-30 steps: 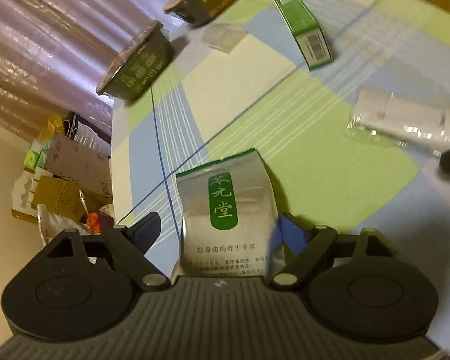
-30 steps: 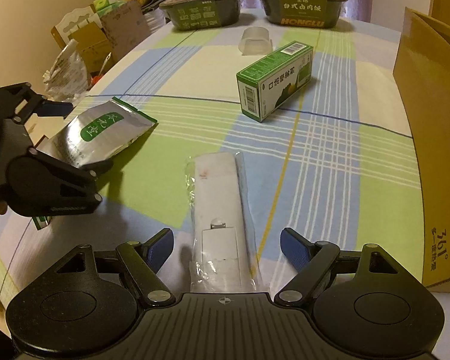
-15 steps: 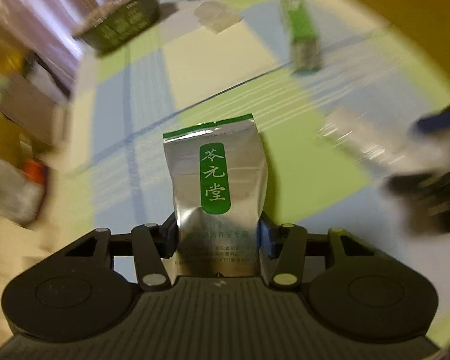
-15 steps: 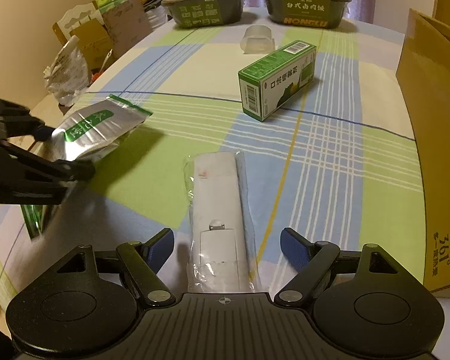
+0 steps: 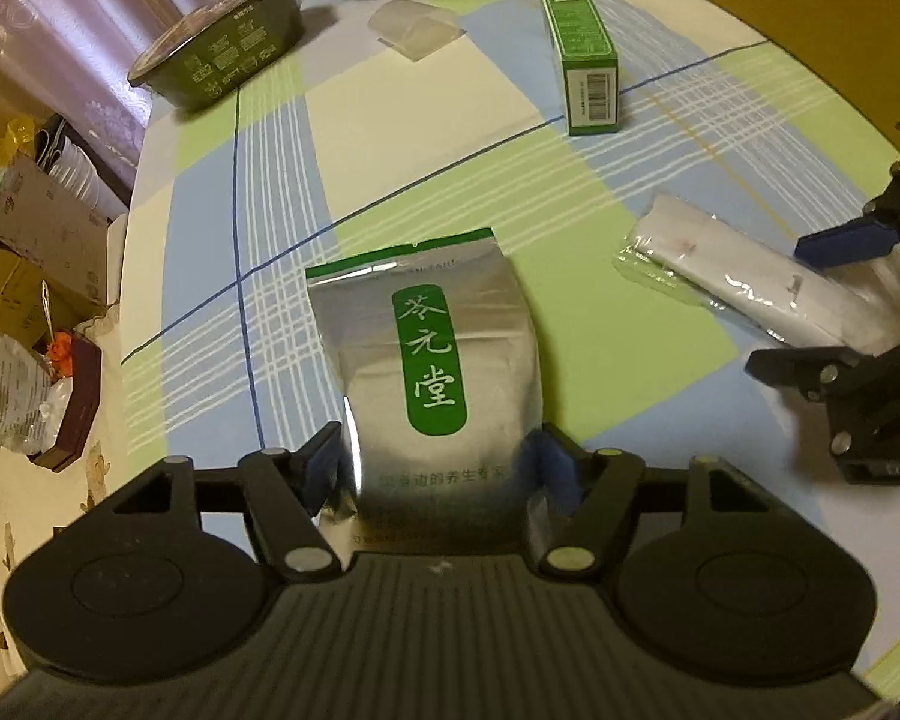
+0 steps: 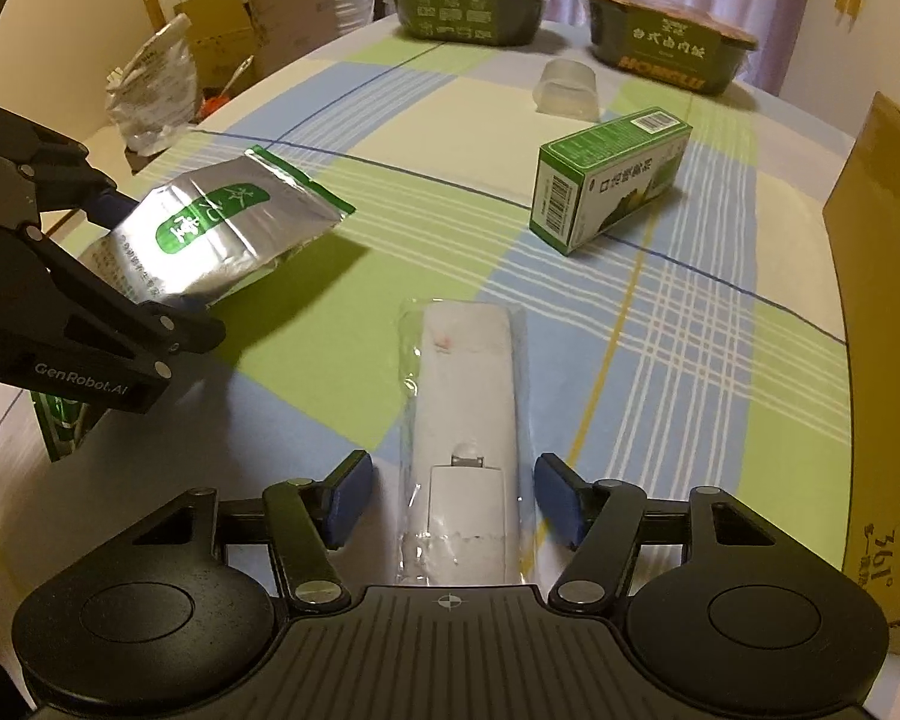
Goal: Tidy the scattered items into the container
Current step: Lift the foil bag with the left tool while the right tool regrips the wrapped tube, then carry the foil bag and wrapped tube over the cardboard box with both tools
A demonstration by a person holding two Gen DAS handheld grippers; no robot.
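Observation:
My left gripper [image 5: 438,468] is shut on the lower end of a silver pouch [image 5: 432,360] with a green label, holding it lifted off the table; the right wrist view shows the pouch [image 6: 222,234] tilted in the air at the left. My right gripper [image 6: 450,498] is open, its blue pads either side of a white remote in a clear plastic bag [image 6: 462,420] that lies flat on the checked tablecloth; the bagged remote [image 5: 750,282] also shows at the right of the left wrist view. The cardboard box [image 6: 882,312] stands at the right.
A green carton [image 6: 606,180] lies mid-table, with a small clear plastic cup [image 6: 567,87] behind it. Two dark instant-meal bowls [image 6: 468,3] [image 6: 666,48] sit at the far edge. Beyond the left table edge are bags and cartons [image 5: 36,276] on the floor.
My left gripper closed on the silver pouch and lifted it off the cloth. The right gripper narrowed its opening a little around the bagged remote, which has not moved.

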